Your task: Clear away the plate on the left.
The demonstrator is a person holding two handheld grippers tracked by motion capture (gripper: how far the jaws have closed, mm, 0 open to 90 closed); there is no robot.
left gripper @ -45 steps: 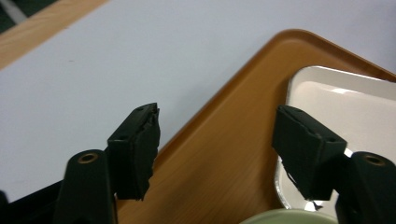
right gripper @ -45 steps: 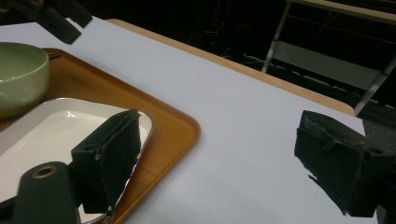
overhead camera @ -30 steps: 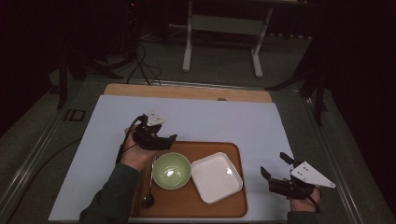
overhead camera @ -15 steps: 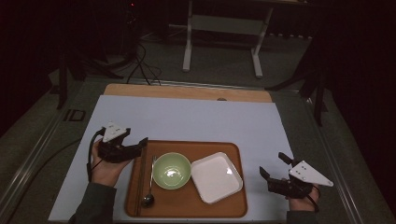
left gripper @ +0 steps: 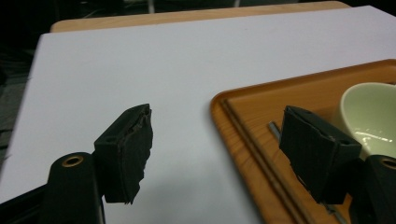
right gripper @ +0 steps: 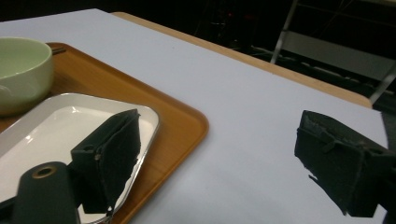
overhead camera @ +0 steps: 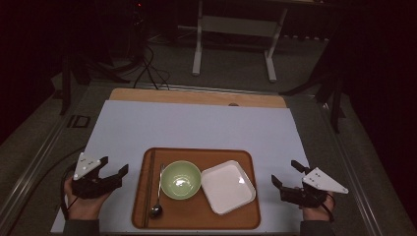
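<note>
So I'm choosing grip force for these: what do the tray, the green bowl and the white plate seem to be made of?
The tray looks like wood or wood-look laminate: orange-brown with faint grain and a matte surface. The green bowl seems glazed ceramic, perhaps melamine: pale green with glossy highlights inside. The white plate looks like glazed ceramic or hard plastic: smooth, shiny, and it reflects light in the right gripper view.

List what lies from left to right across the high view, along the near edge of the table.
left gripper → chopsticks → spoon → green bowl → white square plate → right gripper. The middle four lie on the wooden tray.
</note>
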